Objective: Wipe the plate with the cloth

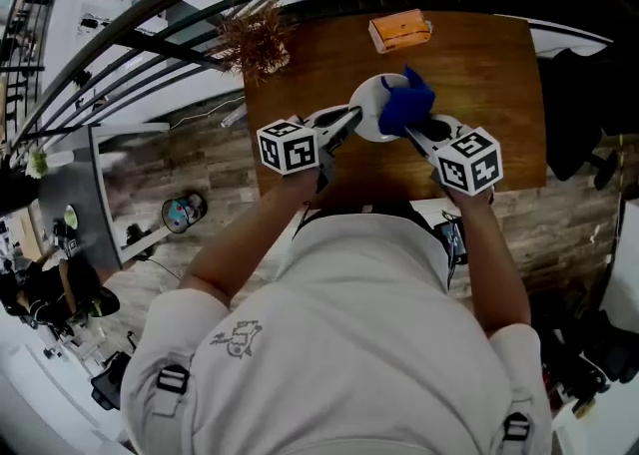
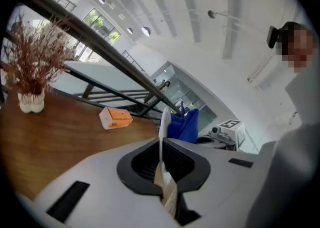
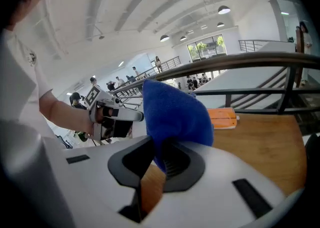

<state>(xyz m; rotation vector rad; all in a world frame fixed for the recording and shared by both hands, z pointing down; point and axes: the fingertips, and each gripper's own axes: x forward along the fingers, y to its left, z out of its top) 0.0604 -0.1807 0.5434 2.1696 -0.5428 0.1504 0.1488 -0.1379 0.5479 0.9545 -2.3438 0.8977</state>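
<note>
- Head view: my left gripper point(image 1: 347, 124) and right gripper point(image 1: 420, 134) meet over the near half of the wooden table point(image 1: 489, 74), with the plate point(image 1: 369, 104) and the blue cloth point(image 1: 407, 102) between them.
- Left gripper view: the jaws are pressed together on the plate's rim. The plate point(image 2: 164, 124) stands on edge and runs straight out from the jaws, so only its thin white profile shows.
- Right gripper view: the jaws pinch a fold of the cloth point(image 3: 175, 114), and the rest bunches out ahead of them in a thick wad.
- Where things are: the plate is in my left grip and seems clear of the table. The cloth sits against or just beside the plate's right face; I cannot tell whether they touch.
- Bystanders: an orange box point(image 1: 399, 30) and a vase of dried twigs point(image 1: 258, 42) stand at the table's far side, well apart from the work.
- Step, as I judge it: both items are in hand and brought together, so wiping is at its start, with no stroke I can confirm.
- Next move calls for pushing the wad flat onto the plate's face and sweeping across it, with the left grip firm.
- Risk: a rim-only pinch may let the plate pivot or slip under side pressure, so I would go with light strokes.
</note>
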